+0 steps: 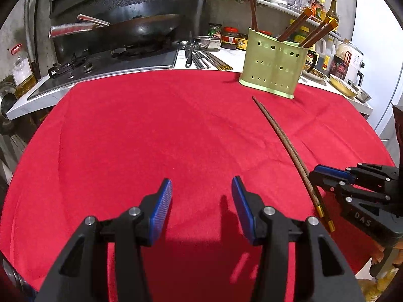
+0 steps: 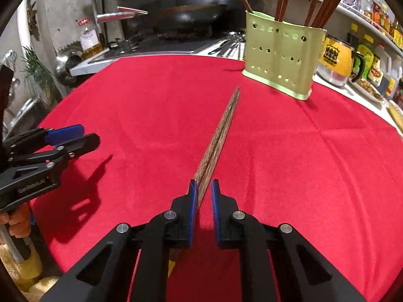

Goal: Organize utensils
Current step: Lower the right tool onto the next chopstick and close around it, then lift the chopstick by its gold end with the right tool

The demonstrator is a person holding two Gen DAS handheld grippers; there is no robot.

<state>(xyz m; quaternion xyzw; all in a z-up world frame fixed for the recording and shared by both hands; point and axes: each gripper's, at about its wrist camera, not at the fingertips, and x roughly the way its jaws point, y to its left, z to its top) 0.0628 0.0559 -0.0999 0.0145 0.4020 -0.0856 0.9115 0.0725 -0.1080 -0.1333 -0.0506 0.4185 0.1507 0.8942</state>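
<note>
A red cloth (image 1: 151, 130) covers the bench. The right gripper (image 2: 204, 188) has its fingers nearly closed around a long brown chopstick (image 2: 219, 141) lying on the cloth. The left gripper (image 1: 201, 191) hovers half open, holding nothing. A green holder (image 1: 274, 63) of chopsticks stands beyond.

A red cloth (image 1: 151, 130) carries a pale green perforated holder (image 1: 273, 63) and brown chopstick (image 1: 279, 136).

- A red cloth (image 1: 151, 130) is spread beneath the gripper.
- A black wok (image 1: 141, 29) is seen on a gas stove (image 1: 105, 63), far ahead to the left.
- Sauce jars (image 1: 229, 37) are lined up far ahead.
- A yellow mug (image 2: 336, 59) is seen ahead, right.
</note>
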